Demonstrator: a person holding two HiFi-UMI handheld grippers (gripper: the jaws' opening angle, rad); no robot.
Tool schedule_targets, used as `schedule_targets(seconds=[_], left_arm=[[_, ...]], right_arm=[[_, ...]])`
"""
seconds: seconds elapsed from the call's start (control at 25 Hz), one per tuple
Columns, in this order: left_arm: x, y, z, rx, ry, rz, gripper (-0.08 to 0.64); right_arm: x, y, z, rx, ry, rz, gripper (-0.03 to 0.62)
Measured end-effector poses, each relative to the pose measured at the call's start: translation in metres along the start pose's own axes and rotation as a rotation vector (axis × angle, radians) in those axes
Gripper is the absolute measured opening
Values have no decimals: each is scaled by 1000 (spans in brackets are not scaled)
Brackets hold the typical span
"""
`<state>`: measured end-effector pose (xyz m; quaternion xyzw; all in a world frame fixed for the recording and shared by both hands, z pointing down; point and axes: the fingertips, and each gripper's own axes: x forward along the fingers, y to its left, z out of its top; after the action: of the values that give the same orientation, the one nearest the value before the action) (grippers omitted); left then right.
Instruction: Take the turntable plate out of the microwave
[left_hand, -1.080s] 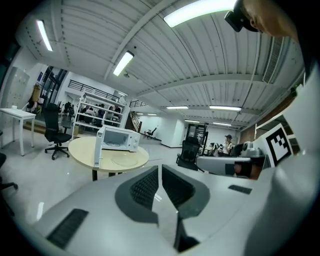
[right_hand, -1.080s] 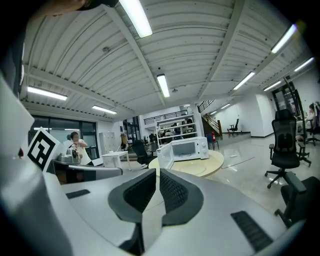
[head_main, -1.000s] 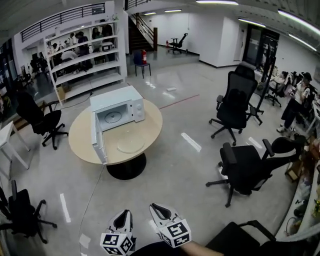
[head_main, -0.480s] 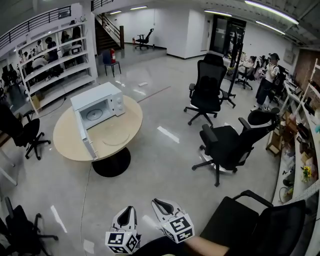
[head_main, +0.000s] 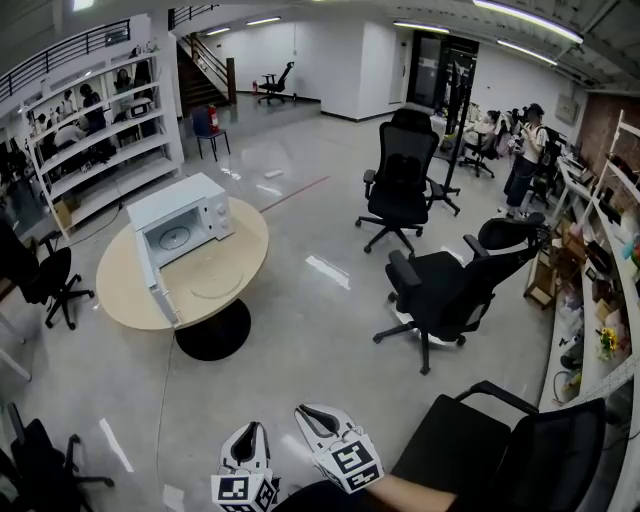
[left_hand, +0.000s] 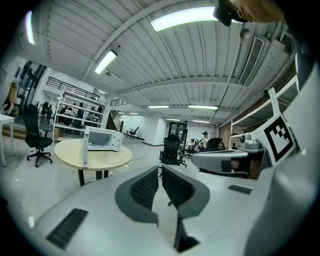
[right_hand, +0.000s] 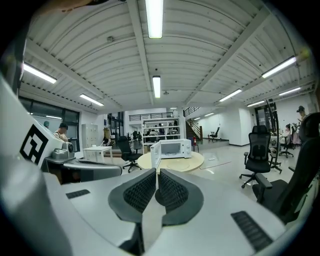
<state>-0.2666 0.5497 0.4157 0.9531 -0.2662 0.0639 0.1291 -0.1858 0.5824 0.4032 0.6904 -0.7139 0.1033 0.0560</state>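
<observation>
Both ribbed, left gripper (left_hand: 160, 169), right gripper (right_hand: 156, 172) (closed), round glass plate (head_main: 217, 284)

I hold my left tool (head_main: 250, 432) and my right tool (head_main: 306, 412) low in front of my body, side by side and near each other, both pointing forward. On each tool the 2 jaws are closed together.

Counts around the round table

On the one round table (head_main: 118, 292), one microwave (head_main: 180, 226) and one turntable plate (head_main: 217, 284) are counted. Three black office chairs (head_main: 400, 185) (head_main: 452, 292) (head_main: 520, 452) are counted to its right, one white shelf unit (head_main: 100, 150) behind it, and two grippers well in front of it: left gripper (head_main: 253, 430), right gripper (head_main: 308, 413).
</observation>
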Motion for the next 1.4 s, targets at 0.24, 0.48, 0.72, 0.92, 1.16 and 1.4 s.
schedule_targets(seconds=[0.24, 0.48, 0.72, 0.92, 1.16, 1.4], left_arm=[[5, -24, -10, 41, 20, 54, 70], [-1, -41, -19, 67, 34, 107, 69], [-8, -52, -31, 68, 46, 141, 69], [-10, -61, -38, 62, 47, 159, 69], [-10, -63, -41, 60, 40, 183, 69], [-8, -56, -38, 62, 28, 204, 69]], right_arm=[[-18, -22, -13, 33, -5, 19, 37], [-32, -30, -28, 57, -1, 51, 35], [-45, -33, -36, 39, 3, 64, 35], [-54, -31, -41, 15, 13, 89, 17], [-53, -30, -46, -36, 17, 123, 15], [-45, -31, -43, -30, 14, 128, 15]])
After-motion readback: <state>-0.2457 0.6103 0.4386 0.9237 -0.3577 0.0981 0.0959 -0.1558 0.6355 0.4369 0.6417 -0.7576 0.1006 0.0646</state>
